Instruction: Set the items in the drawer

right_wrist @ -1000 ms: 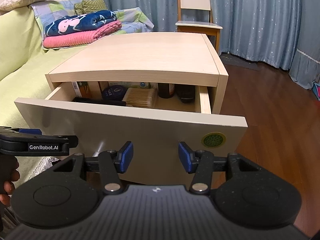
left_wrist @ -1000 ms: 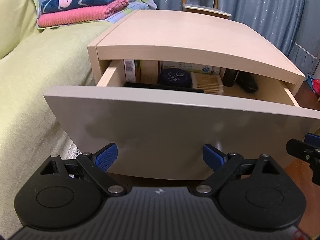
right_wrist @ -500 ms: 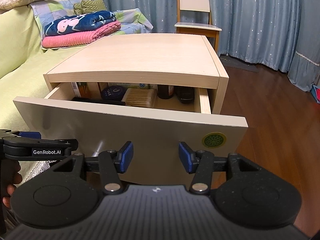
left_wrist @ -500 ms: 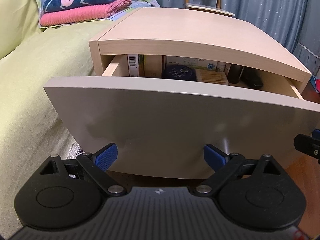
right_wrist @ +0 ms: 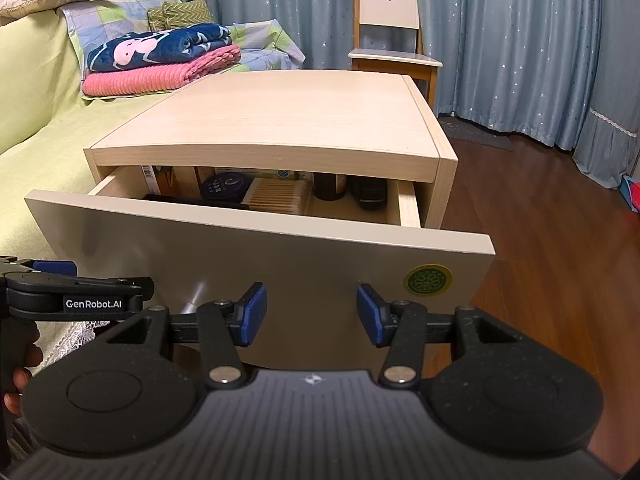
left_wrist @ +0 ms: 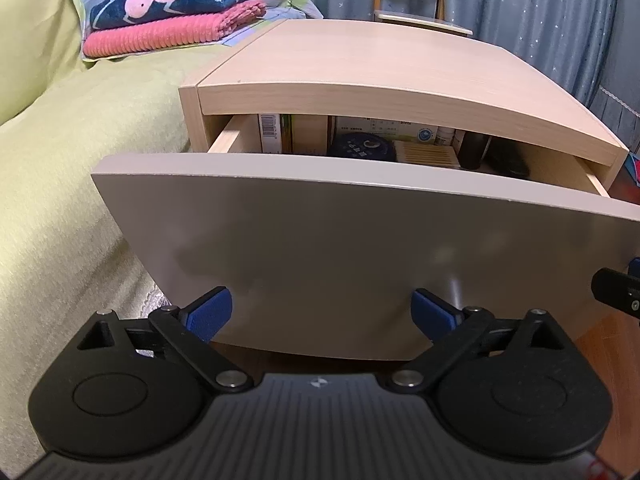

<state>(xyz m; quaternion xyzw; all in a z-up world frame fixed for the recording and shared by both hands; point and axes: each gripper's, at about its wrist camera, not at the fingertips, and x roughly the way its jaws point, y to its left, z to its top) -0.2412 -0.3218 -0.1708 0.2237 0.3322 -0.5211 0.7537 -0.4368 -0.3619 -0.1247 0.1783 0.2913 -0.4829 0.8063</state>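
The drawer of the wooden nightstand is pulled partly out, and its wide grey front panel faces both cameras. The left gripper stands low in front of this panel, near its bottom edge, with its blue fingers spread wide and nothing between them. The right gripper is at about the same height, more to the right side of the panel, beside a round green sticker. Its fingers are also apart, though less wide, and they hold nothing.

Inside the drawer, close to the back, there are a round dark tin, a box of cotton swabs, a dark bottle and a black object. A flat box with a barcode stands upright at the left end. The gap between the top edge of the panel and the overhanging top of the nightstand is narrow. The front part of the drawer is hidden behind the panel in both views.

To the left, a bed with a green cover lies just beside the nightstand. To the right there is open wooden floor. A chair stands behind, before blue curtains.
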